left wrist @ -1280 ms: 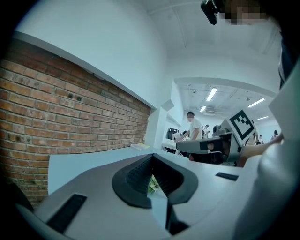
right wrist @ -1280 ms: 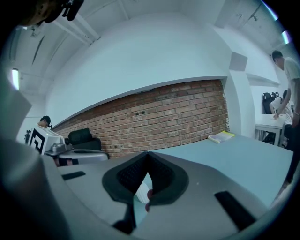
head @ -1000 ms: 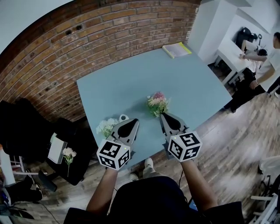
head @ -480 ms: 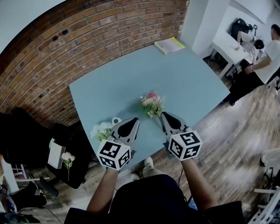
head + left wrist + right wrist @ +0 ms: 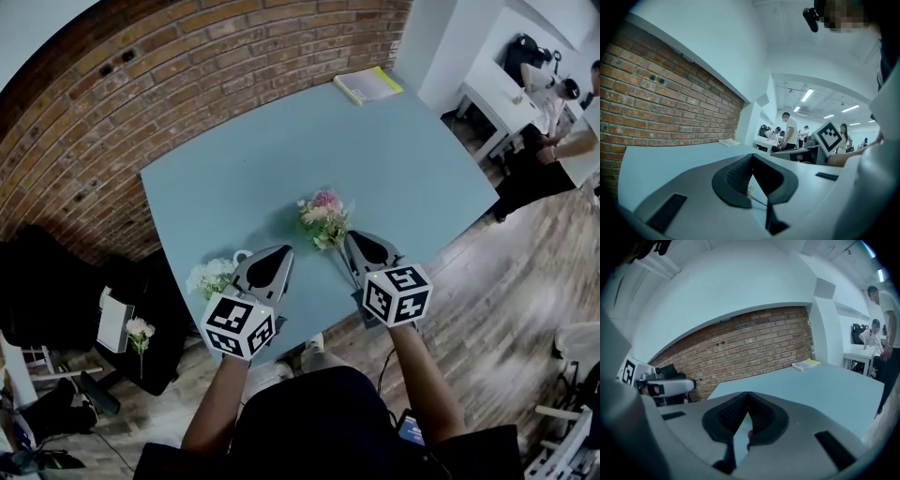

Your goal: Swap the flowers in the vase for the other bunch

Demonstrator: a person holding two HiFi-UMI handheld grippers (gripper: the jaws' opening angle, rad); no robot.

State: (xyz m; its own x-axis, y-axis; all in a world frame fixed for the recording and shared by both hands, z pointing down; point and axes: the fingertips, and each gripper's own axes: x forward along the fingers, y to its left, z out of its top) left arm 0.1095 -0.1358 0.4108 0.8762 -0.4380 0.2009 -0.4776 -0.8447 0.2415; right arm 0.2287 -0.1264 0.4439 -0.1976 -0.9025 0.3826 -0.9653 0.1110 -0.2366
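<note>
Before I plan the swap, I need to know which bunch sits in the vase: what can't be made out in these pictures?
- Head view: the left gripper covers all but a white loop beside the white bunch; vase or not, unclear.
- Head view: the pink bunch's stems are hidden behind the right gripper.
- Gripper views: shut jaws block both bunches.

Pink bunch [image 5: 324,214], white bunch [image 5: 210,276], blue table [image 5: 281,141]

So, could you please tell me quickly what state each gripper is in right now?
Left gripper: closed, holding nothing.
Right gripper: closed, holding nothing.
</note>
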